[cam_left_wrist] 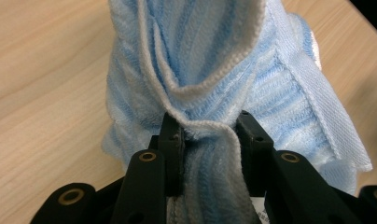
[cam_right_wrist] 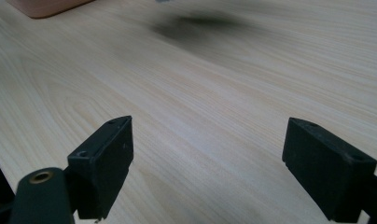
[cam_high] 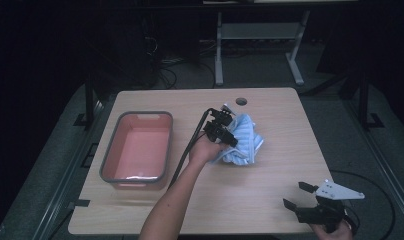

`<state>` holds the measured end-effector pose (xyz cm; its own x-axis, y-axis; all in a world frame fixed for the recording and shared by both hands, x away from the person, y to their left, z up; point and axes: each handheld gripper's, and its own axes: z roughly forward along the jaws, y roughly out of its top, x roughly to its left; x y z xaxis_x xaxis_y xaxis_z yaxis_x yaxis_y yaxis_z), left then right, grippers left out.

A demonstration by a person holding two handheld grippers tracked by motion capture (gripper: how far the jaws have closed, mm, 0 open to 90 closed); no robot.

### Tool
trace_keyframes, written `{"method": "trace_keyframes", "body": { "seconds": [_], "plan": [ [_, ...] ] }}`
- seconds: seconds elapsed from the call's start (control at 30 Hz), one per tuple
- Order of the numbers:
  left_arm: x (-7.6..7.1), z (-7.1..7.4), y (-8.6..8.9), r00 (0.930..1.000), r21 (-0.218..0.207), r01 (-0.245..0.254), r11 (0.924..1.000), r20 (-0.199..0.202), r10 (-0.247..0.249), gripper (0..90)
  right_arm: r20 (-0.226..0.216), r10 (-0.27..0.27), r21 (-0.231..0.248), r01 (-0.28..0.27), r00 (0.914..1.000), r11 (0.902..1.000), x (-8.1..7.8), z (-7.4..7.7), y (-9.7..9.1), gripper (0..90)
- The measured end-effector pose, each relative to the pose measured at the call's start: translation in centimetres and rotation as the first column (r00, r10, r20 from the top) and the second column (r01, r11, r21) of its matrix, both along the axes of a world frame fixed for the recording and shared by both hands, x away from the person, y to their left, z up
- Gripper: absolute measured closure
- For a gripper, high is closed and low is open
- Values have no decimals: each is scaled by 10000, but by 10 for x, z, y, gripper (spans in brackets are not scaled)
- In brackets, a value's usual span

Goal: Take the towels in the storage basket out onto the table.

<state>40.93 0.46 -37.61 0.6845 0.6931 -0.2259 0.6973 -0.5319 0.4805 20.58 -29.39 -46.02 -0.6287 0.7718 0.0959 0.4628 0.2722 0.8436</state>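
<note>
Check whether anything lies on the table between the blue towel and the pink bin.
Nothing visible does. The left hand-held gripper is shut on the blue towel, and the bare strip of table over to the pink bin holds only the gripper's own cable.

In the left gripper view the blue towel (cam_left_wrist: 210,70) runs off the top edge and its lower end is buried behind the black jaws, while in the right gripper view the pink bin (cam_right_wrist: 46,5) is chopped at the upper left corner, kinda blurry too.
</note>
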Motion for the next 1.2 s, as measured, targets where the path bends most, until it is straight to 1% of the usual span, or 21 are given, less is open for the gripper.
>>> {"method": "trace_keyframes", "body": {
  "seconds": [0.07, 0.1, 0.17, 0.27, 0.33, 0.4, 0.43, 0.63, 0.8, 0.9, 0.97, 1.07, 1.13, 1.2],
  "plan": [
    [1, -4, -2, 10000, 206, 18, 9998, -35, -17, 674, 12, 31, 35, -31, 10000, 10000, 0, -1, 0, 158],
    [1, -6, -2, 10000, 241, 7, 9997, 3, -7, 674, 17, 41, -11, -41, 10000, 10000, 1, -1, 0, 158],
    [2, -10, -2, 10000, 144, -40, 9999, -69, 41, 674, -33, 19, 14, -19, 10000, 10000, 0, -1, 0, 158],
    [3, -15, -4, 9999, 111, -13, 9999, -118, 14, 674, -39, 1, 44, -1, 10000, 10000, 1, -2, -1, 158],
    [3, -18, -4, 9999, 160, -16, 9999, -141, 18, 674, -7, 5, 58, -5, 10000, 10000, 1, -2, -1, 158],
    [4, -20, -5, 9999, 152, -99, 9998, -99, 100, 674, -109, -12, 91, 13, 9999, 10000, 1, -3, -2, 158],
    [4, -21, -5, 9999, 155, -52, 9999, -104, 53, 674, -109, -12, 90, 13, 9999, 10000, 1, -3, -2, 158],
    [3, -24, -6, 9998, 126, -208, 9997, -43, 208, 672, -91, -57, 107, 58, 9999, 9999, 1, -2, -3, 158],
    [3, -27, -8, 9998, 101, -205, 9997, -78, 206, 667, -109, -20, 105, 21, 9999, 9999, 2, -2, -2, 158],
    [2, -28, -11, 9999, 183, -98, 9998, -93, 100, 663, -93, -33, 117, 34, 10000, 9999, 2, -3, -3, 158],
    [1, -29, -11, 9999, 112, -129, 9999, -96, 130, 656, -103, -42, 88, 43, 9999, 10000, 2, -2, -3, 158],
    [-1, -29, -13, 9999, 135, -40, 9999, -153, 42, 641, -46, 24, 72, -24, 10000, 10000, 2, -2, -2, 158],
    [-2, -28, -14, 9999, 165, 3, 9999, -100, -1, 633, -81, 10, 54, -10, 10000, 10000, 2, -2, -1, 158],
    [-3, -26, -14, 10000, 64, -36, 10000, -83, 37, 629, -52, 46, 37, -46, 10000, 10000, 2, -2, 0, 158]
  ]
}}
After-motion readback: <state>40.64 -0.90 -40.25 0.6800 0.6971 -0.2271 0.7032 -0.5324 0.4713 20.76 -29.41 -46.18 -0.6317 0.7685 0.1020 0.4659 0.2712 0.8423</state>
